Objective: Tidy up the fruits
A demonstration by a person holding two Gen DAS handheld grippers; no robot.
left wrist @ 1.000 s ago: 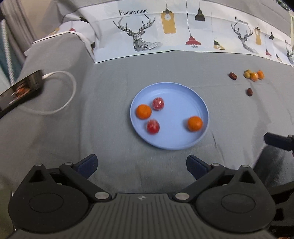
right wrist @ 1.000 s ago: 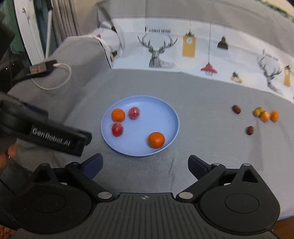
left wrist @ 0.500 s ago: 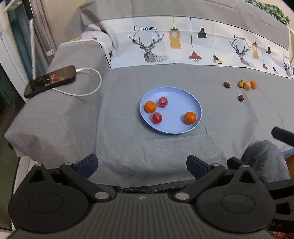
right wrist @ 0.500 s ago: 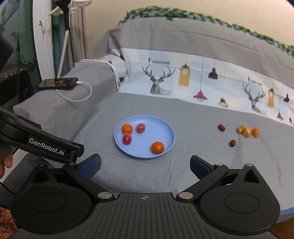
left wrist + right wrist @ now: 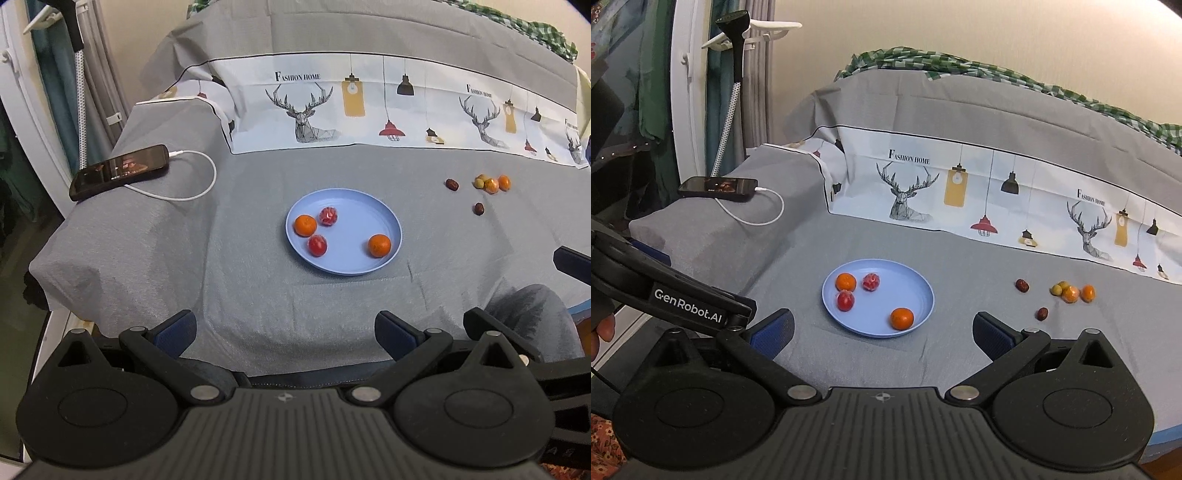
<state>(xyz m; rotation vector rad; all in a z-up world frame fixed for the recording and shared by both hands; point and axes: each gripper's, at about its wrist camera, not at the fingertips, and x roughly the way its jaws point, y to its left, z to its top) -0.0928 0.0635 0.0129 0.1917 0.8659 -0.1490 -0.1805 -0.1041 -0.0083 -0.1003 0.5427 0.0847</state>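
A grey-sheeted bed [image 5: 258,295] carries a blue plate [image 5: 369,267] holding four fruits. Left tongs [image 5: 284,328] and right tongs [image 5: 882,330] both gape wide, empty, near its edge.

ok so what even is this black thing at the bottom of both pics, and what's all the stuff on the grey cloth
There is no robot here. A person holds a two-finger grabbing tool in each hand, and each tool carries a wide-angle camera looking forward along its fingers. One picture comes from the left gripper, the other from the right gripper; the black shape at the bottom is the tool itself. Both have their jaws wide apart and hold nothing.

On the grey cloth sits a blue plate with two oranges and two red fruits. To its right lie loose small fruits and two dark brown ones. At far left is a phone on a white cable.
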